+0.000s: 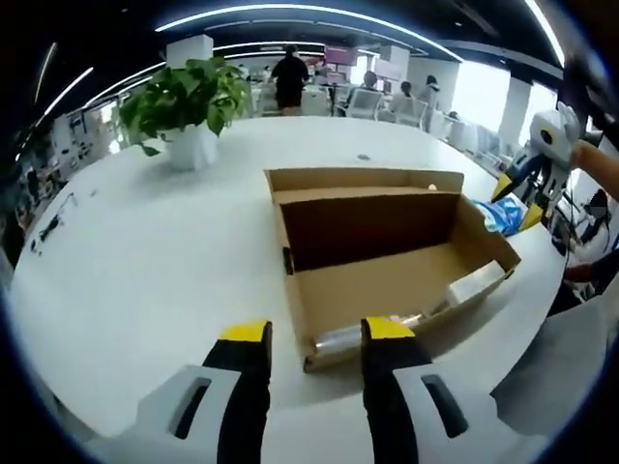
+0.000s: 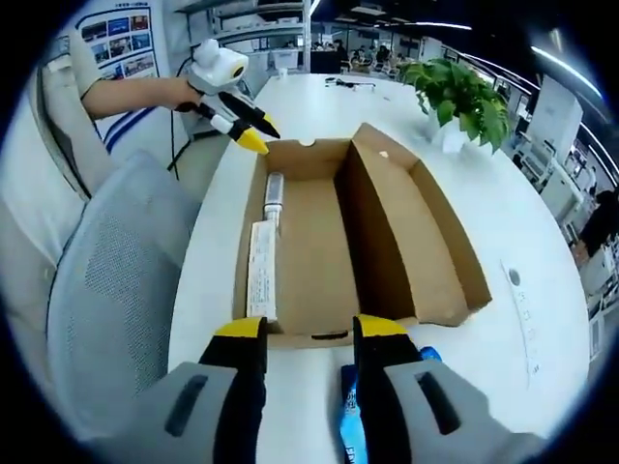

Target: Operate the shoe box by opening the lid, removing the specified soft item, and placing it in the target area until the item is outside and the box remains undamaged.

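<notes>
We are looking down on the shoe box [image 2: 358,232], which is sitting on the white table [image 1: 145,261] with its lid already thrown back and its inside showing. In the right gripper view a blue soft packet [image 2: 350,425] is lying on the table outside the box, just beside its near end wall and right under the right gripper [image 2: 309,333], partly hidden by the right-hand jaw. In the left gripper view the same blue packet [image 1: 503,215] is showing beyond the far end of the box, close under the right gripper [image 1: 517,188].

So we are judging the soft item to be out and the right hand to be much the nearer one; the left gripper [image 1: 316,333] is hanging at the opposite end, with the whole length of the box between it and the packet. The box's long axis is running straight away from both pairs of jaws. A clear wrapped strip [image 2: 261,271] and a small tube [image 2: 274,198] are resting along the box's side wall.

Both pairs of jaws are standing parted and holding nothing.
</notes>
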